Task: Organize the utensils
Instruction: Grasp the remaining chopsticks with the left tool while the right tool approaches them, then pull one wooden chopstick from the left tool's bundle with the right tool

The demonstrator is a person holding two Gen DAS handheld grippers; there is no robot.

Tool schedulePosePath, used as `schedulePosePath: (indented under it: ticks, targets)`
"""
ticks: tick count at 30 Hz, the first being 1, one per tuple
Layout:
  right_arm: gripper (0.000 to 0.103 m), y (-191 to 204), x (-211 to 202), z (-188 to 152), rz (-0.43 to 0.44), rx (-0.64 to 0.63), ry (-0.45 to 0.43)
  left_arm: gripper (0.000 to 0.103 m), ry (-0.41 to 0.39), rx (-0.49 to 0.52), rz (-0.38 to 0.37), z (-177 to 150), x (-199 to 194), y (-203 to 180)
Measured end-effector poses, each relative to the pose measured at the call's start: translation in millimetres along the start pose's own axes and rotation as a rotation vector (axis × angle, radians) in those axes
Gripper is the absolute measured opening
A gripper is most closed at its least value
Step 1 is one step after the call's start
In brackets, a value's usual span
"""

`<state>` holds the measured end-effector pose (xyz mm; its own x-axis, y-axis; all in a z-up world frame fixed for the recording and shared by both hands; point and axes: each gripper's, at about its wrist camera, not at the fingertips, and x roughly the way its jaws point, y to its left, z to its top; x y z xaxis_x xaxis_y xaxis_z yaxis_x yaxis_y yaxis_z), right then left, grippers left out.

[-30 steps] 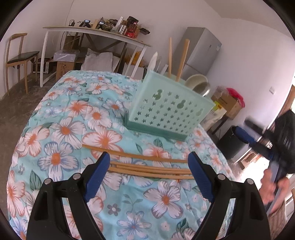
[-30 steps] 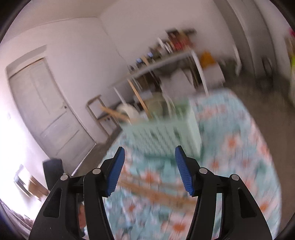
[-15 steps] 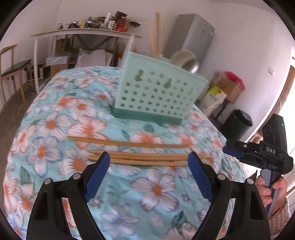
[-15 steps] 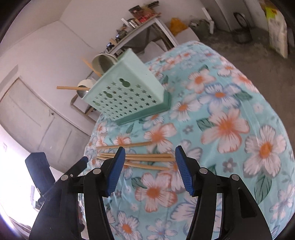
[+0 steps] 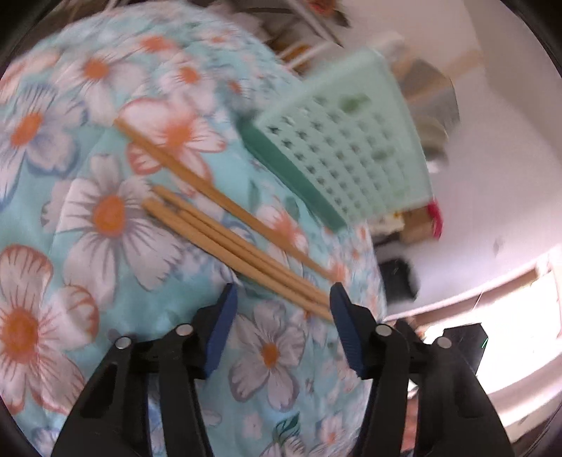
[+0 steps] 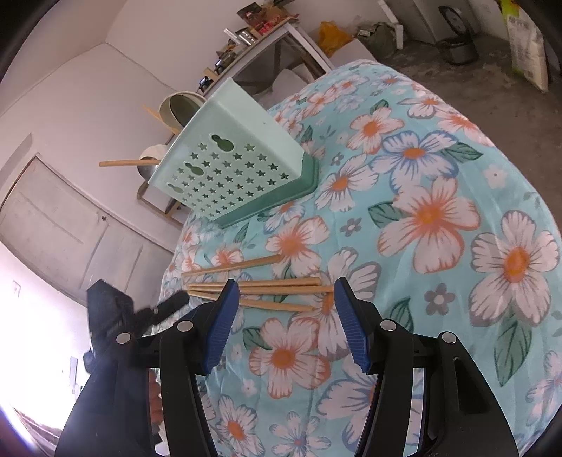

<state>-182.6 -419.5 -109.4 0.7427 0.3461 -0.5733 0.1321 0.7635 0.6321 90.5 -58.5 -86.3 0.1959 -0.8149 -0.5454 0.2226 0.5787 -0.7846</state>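
Grippers sit nearest in both views, each pointing down toward the floral tablecloth (image 6: 439, 218). The right gripper (image 6: 286, 293) has its blue pads partly apart, with nothing pressed between them; it hovers just short of the chopsticks (image 6: 260, 290), its opening lined up across the middle of the bundle, which looks like the stance for straddling one stick from above. The left gripper (image 5: 281, 295) comes at the same sticks from the other end. Its jaws are closing, though no stick lies between the pads yet; the thin tips of the bundle reach only to the inner edge of its right pad. In the right wrist view it shows as a blurred dark shape at the left edge of the table.

Just beyond the pads lie the chopsticks (image 5: 239, 246), four wooden sticks flat on the cloth. Three are close together, nearly parallel, and the fourth rests a little farther off and apart from them. Lying flat on soft fabric, they probably need a pinch from above on a single stick.

Farther on stands the mint-green utensil holder (image 6: 232, 161), upright on its darker base, its perforated wall facing the sticks. A few wooden handles already poke out of its top, so it is likely the place meant for the loose sticks. Behind it are a bowl (image 6: 177, 107), a cluttered shelf table (image 6: 267, 30) and a door (image 6: 59, 225).
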Motion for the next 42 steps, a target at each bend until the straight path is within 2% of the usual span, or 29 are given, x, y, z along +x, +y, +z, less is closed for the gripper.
schedulePosePath:
  ticks: [2,5,7,11,20,25,28,33,38,42]
  targets:
    - [0.055,0.8,2.6,0.1,0.006,-0.001,0.005,0.041,-0.011,-0.063,-0.006,3.8,2.4,6.8]
    - [0.055,1.7,5.1,0.2,0.008,-0.004,0.009,0.032,-0.027,-0.130,-0.005,7.2,7.3,11.8]
    - [0.055,0.9,6.2,0.0,0.010,-0.001,0.010,0.029,-0.035,-0.151,0.002,7.5,9.0,13.1]
    - [0.055,-2.4,5.4,0.1,0.009,0.009,0.008,0.015,-0.050,-0.199,0.025,5.7,10.9,17.2]
    - [0.055,-4.4,-2.0,1.2,0.008,0.012,-0.010,0.013,-0.064,-0.214,0.016,0.8,-4.1,22.0]
    - [0.055,-2.0,-3.3,0.9,0.015,0.012,-0.013,0.013,-0.021,-0.257,-0.009,-13.5,-14.7,24.7]
    - [0.055,-0.1,-3.0,0.4,0.019,0.010,-0.013,0.013,-0.004,-0.305,-0.029,-14.1,-15.8,31.1]
    - [0.055,2.2,-3.0,0.6,0.018,0.008,-0.016,0.021,0.002,-0.373,-0.050,-9.1,-11.0,37.3]
    - [0.055,0.9,-1.7,-0.5,0.018,0.016,-0.017,0.021,-0.006,-0.457,-0.052,-4.2,-6.6,43.1]
    - [0.055,0.1,-1.0,-1.3,0.023,0.022,-0.015,0.019,-0.021,-0.479,-0.025,-2.3,-4.0,41.8]
